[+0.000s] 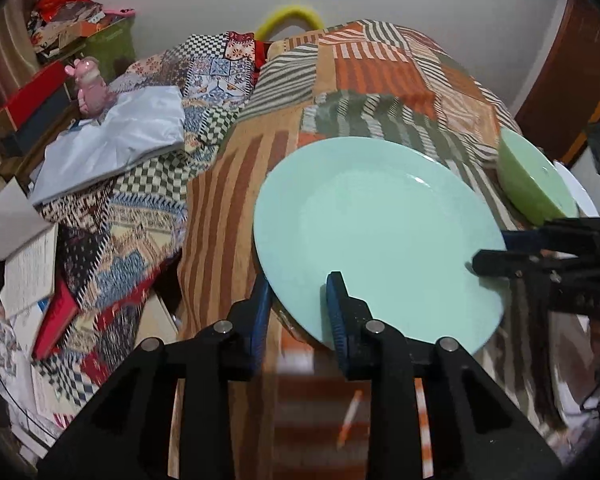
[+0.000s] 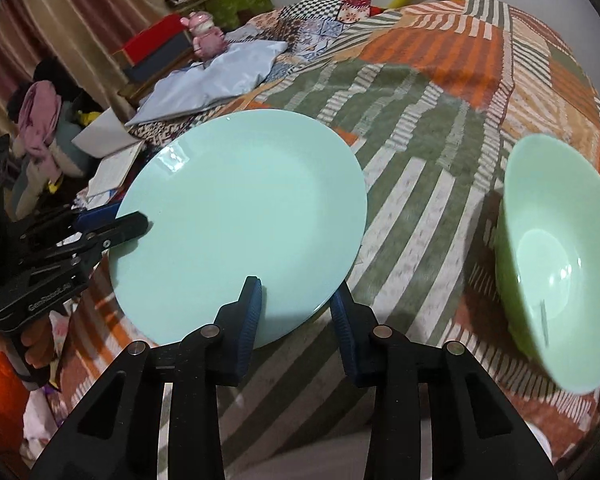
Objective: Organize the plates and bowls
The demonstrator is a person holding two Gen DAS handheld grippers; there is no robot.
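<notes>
The left gripper sits nearest the lens, its blue pads either side of the near rim of the pale green plate, one finger over the top face and one under the edge; the jaws are narrow, but whether they actually pinch the rim cannot be told. The right gripper straddles the opposite rim the same way, one finger above, one beneath. Two grips on opposite edges probably keep a wide, slick plate level. The plate appears lifted slightly, tilted, over the striped patchwork blanket on the bed. A green bowl stands near the blanket's right edge, well apart from the plate, likely the stacking partner.
</notes>
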